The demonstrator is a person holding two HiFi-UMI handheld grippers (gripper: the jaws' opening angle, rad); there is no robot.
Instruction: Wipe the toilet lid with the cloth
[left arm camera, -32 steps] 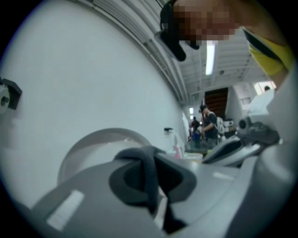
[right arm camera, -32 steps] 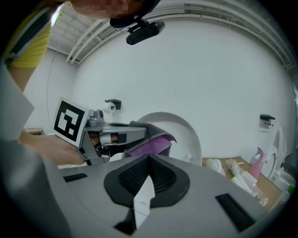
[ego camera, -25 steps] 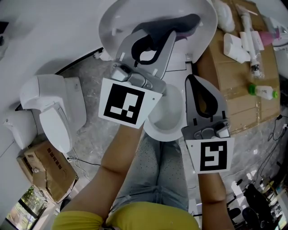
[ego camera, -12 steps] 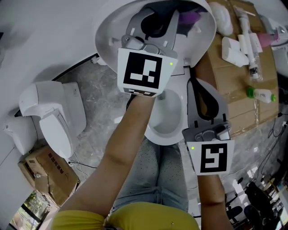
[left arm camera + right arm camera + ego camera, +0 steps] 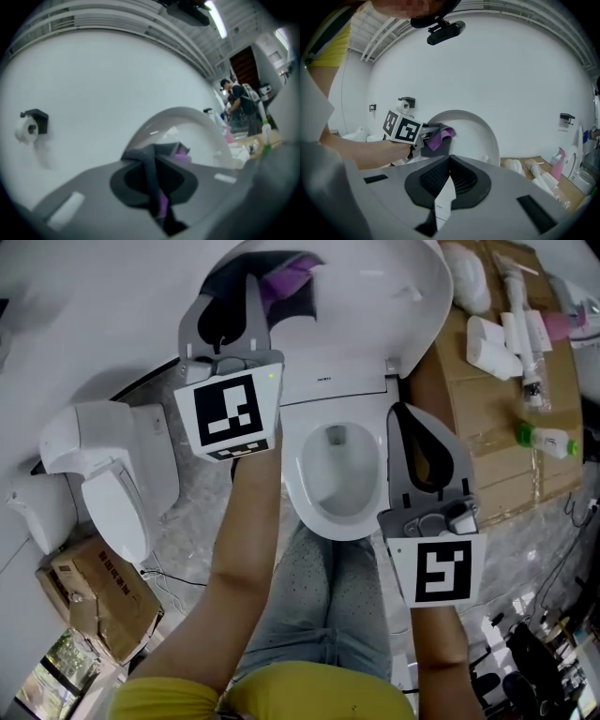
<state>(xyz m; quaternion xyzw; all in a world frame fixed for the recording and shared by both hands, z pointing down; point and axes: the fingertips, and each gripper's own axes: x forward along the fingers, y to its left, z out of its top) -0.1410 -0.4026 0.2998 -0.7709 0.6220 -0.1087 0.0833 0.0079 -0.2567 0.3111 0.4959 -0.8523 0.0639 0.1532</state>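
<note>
Left gripper: fingers closed on the cloth, a purple-and-grey bunch at top centre of the head view, against the left part of the raised lid. Right gripper, lower right, has its fingers pressed together on nothing. I judge the cloth light, limp and apt to fold, so a pinch through its bunched middle suits. The lid looks hard, glossy and hinged, so I'd press gently.

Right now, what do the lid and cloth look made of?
Lid: probably hard white plastic with a glossy finish; the surface is smooth and shows light glints.
Cloth: soft purple fabric, maybe microfibre; it is matte and folds and bunches.
</note>
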